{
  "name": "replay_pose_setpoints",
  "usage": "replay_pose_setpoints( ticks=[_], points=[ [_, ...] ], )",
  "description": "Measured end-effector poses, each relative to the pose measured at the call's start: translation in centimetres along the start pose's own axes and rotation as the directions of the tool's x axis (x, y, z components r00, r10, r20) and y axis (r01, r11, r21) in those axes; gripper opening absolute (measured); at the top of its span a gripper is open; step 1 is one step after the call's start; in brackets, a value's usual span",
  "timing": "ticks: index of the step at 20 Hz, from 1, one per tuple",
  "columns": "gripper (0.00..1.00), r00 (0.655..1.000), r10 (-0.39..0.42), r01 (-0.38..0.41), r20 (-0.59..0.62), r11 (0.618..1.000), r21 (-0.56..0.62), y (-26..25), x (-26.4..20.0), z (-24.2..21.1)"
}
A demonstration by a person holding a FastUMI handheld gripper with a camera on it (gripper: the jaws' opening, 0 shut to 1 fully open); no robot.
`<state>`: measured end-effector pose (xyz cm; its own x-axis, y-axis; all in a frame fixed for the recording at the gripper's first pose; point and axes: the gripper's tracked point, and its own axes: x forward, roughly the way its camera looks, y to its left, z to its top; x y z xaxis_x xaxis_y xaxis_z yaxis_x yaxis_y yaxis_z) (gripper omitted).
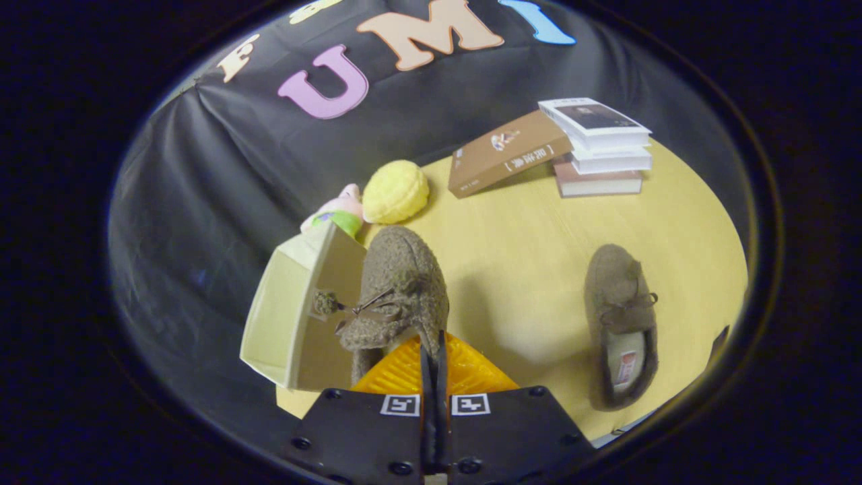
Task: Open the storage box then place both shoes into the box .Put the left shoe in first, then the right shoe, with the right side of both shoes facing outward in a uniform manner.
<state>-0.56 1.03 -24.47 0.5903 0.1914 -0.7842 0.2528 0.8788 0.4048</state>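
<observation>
Our gripper (432, 343) has its two fingers pressed close together on the heel rim of a brown fuzzy shoe (399, 289), which hangs from them with its toe pointing away from us and its laces and pom-pom dangling to the left. We see this held shoe just right of the storage box (286, 316), a pale cream box standing tilted at the near left of the yellow table (525, 242), its open side turned toward the shoe; the shoe's left side overlaps the box's edge, though we cannot tell whether they touch. We find the second brown shoe (623, 323) lying flat on the table well to the right, toe away from us, its insole showing. Beyond the box sit a yellow plush toy (396, 192) and, just left of it, a pink and green soft toy (337, 210). At the far right we see a stack of books (599, 145), with a brown book (508, 153) leaning against it.
</observation>
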Motion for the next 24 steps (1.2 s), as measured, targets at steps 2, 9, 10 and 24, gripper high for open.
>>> replay_pose_setpoints(
  ticks=[2,9,10,24],
  points=[
    [0.03,0.999,0.032,-0.033,0.025,0.999,0.033,2.9,-0.4,1.0],
    [0.03,0.994,0.106,-0.107,0.032,0.994,0.035,11.9,1.2,2.0],
    [0.03,0.993,0.116,-0.117,0.028,0.992,0.038,13.0,1.6,1.8],
    [0.03,0.995,0.016,-0.008,-0.100,0.997,0.080,19.2,12.5,-4.4]
  ],
)
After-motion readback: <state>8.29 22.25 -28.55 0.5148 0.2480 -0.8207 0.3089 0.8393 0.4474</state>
